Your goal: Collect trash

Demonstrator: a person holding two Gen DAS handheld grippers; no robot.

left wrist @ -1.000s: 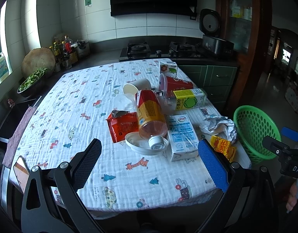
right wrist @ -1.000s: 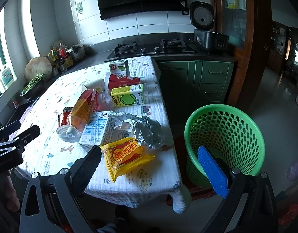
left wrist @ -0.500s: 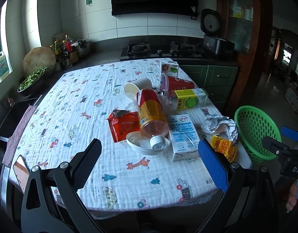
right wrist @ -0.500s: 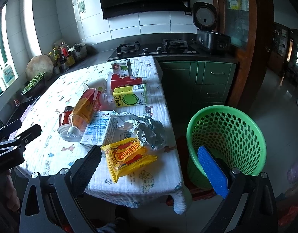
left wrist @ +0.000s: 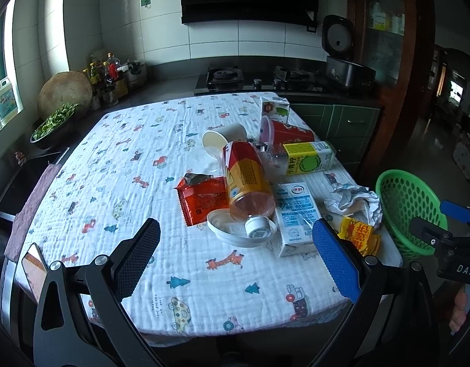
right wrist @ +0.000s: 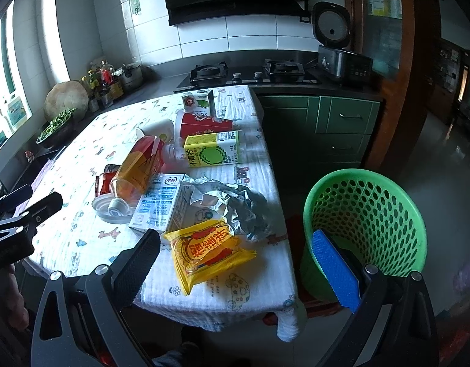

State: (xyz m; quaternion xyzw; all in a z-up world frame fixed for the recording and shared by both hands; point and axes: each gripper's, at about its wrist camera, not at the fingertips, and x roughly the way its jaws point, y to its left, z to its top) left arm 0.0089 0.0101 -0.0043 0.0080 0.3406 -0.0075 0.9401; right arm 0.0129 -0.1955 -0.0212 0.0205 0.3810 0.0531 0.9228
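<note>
The green perforated plastic basket (right wrist: 366, 223) stands on the floor just beside the table (right wrist: 259, 287) corner, so a clumsy reach could knock it or drop trash short. My right fingers (right wrist: 235, 272) are spread, empty, with the yellow crinkly snack packet (right wrist: 209, 252) lying between them near the edge. My left fingers (left wrist: 235, 255) are spread too, short of the tipped clear bottle with a red-yellow label (left wrist: 248, 183), which could roll.

Clothed table (left wrist: 118, 189), bottle (left wrist: 247, 180), cartons (left wrist: 297, 214), wrappers (right wrist: 209, 249)

Yellow snack packet (right wrist: 209, 250) flat at table corner, crumpled foil (right wrist: 235, 205) behind, green basket (right wrist: 366, 223) on floor beside
</note>
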